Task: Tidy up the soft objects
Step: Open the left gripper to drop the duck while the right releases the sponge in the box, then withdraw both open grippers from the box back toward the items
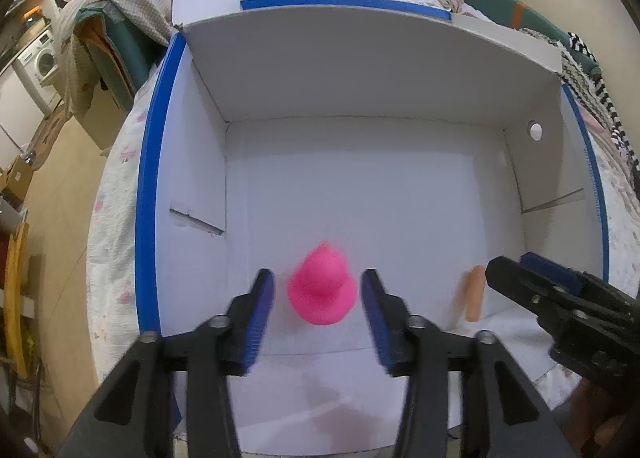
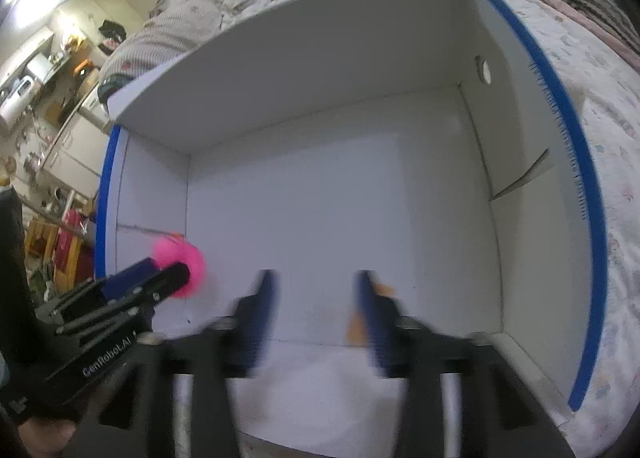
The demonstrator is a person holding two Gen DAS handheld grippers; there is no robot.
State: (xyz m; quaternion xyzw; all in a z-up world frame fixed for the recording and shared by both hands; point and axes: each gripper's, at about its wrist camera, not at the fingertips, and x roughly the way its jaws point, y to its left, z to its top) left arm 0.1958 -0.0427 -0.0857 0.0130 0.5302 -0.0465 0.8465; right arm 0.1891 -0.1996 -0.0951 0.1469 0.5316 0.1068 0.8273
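One marking can be read: pale lettering spelling "CenRobot.AI" runs along the black body of the left gripper (image 2: 188, 278), seen from the right wrist camera, followed by a digit that looks like a 1 or 4 but is too blurred to settle. Nothing else carries legible writing.
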